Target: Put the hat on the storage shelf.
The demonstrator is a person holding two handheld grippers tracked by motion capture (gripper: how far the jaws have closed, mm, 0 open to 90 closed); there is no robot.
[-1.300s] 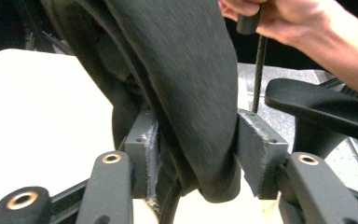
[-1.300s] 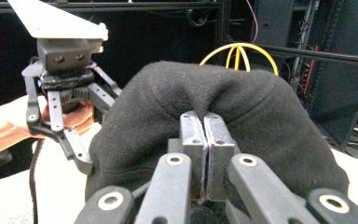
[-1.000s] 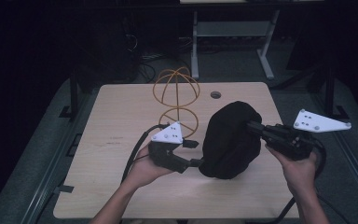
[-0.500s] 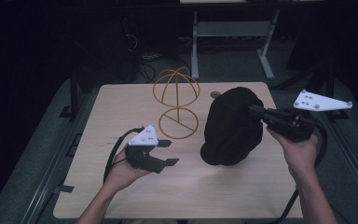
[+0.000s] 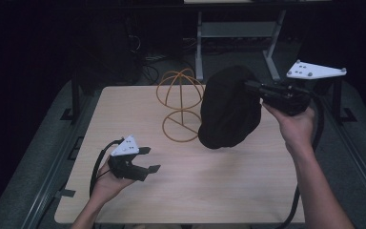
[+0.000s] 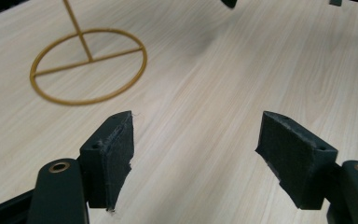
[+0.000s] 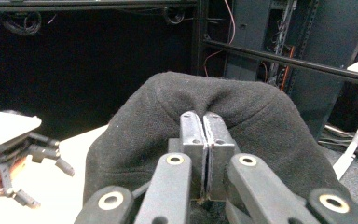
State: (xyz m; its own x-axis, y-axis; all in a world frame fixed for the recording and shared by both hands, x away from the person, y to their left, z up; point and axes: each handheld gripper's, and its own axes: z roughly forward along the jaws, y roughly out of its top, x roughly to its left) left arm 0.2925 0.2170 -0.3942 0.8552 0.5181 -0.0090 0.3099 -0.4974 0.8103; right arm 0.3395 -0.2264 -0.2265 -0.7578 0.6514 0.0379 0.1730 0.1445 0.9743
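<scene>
One pinch of fabric is all my right gripper [image 5: 253,88] clamps, holding the black hat [image 5: 228,109] aloft just right of the wire stand [image 5: 180,106]; it may slip. My left gripper [image 5: 145,160] hangs released above the tabletop [image 5: 219,191].

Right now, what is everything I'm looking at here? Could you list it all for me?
Table: one, pale wood, centre of the high view.
Wire stand: one, gold-coloured, domed top over a ring base, standing at the table's far middle.
Hat: one, black, soft fabric, held in the air right of the stand.
Metal frames and cables: several, grey and dark, on the floor behind the table.
Left tongs: one, black, jaws apart, low over the table's near left.
Right tongs: one, black, jaws pinched on the hat's fabric.
Hands: two, each holding one of the tongs.
</scene>
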